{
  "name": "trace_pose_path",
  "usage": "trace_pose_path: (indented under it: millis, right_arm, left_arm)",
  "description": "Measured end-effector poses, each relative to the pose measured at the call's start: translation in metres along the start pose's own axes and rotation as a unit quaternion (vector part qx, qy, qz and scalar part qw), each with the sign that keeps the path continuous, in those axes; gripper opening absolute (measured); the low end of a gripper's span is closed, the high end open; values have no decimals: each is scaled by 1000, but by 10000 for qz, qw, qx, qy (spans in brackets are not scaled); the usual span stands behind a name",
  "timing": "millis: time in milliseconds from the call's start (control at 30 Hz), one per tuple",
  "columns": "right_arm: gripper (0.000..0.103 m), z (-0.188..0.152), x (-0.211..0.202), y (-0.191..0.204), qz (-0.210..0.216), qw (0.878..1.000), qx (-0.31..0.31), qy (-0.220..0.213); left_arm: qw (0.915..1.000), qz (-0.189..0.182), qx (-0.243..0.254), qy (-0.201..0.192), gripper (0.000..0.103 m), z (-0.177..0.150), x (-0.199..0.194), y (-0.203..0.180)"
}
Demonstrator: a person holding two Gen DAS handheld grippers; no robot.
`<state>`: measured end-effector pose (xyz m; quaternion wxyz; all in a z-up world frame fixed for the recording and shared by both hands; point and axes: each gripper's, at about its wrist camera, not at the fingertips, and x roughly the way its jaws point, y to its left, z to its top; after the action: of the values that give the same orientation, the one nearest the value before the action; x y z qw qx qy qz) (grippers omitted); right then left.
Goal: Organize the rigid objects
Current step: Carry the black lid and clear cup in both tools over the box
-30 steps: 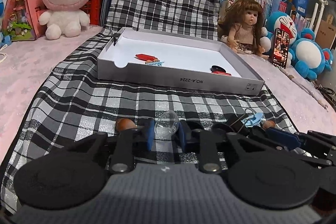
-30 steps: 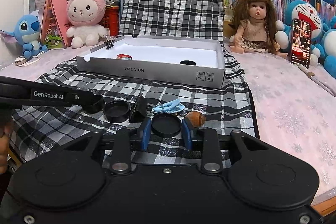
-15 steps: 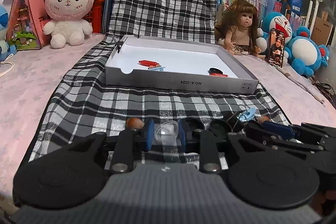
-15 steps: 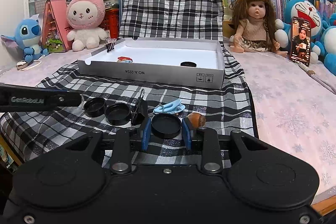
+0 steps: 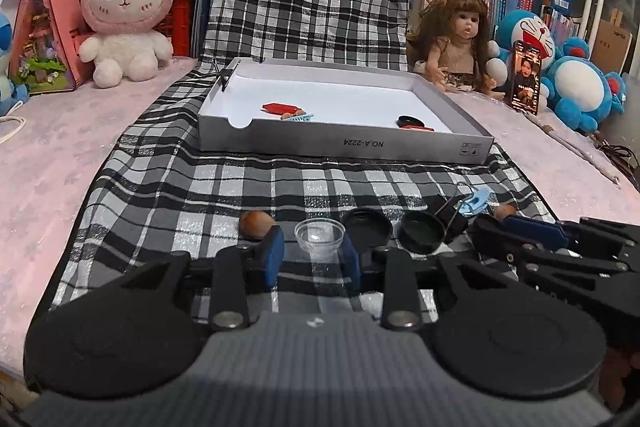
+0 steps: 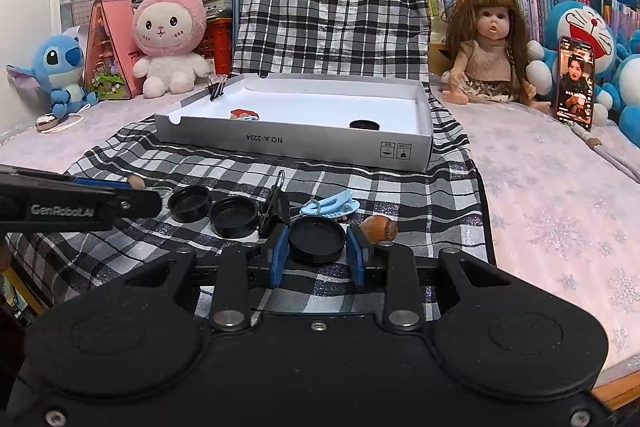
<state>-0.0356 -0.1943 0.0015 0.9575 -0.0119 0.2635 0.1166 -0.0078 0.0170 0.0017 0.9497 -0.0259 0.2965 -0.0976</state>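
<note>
Left claw (image 5: 312,254) grips a clear cup (image 5: 319,238); right claw (image 6: 317,251) grips a black lid (image 6: 317,239). White tray (image 6: 296,143) at 12 o'clock.

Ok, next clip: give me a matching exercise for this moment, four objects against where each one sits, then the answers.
Things:
1. clear plastic cup
2. black lid
3. acorn
4. red clip

Places:
A. inside the white box
B. between the left gripper's jaws
C. on the checked cloth, just right of the right gripper's jaws
D. between the right gripper's jaws

Pairs: 1-B, 2-D, 3-C, 4-A
</note>
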Motion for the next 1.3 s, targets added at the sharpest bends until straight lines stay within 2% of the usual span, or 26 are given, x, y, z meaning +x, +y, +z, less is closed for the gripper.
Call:
trace_pose_path:
  millis: [400, 500, 800, 1067, 1300]
  right_arm:
    - [31, -1, 2, -1, -15, 10000, -12, 34]
    - [31, -2, 2, -1, -17, 10000, -8, 25]
    - [31, 11, -1, -3, 65, 9999, 0, -99]
    - [31, 56, 14, -29, 190, 9988, 447, 28]
    - [31, 115, 52, -63, 165, 9967, 751, 258]
  left_arm:
    - [9999, 65, 92, 1, 52, 0, 14, -5]
    - [9999, 103, 109, -14, 35, 0, 13, -5]
    - [9998, -2, 82, -169, 35, 20, 5, -5]
    - [9996, -174, -116, -194, 35, 61, 18, 6]
    - [9987, -249, -395, -205, 35, 106, 48, 18]
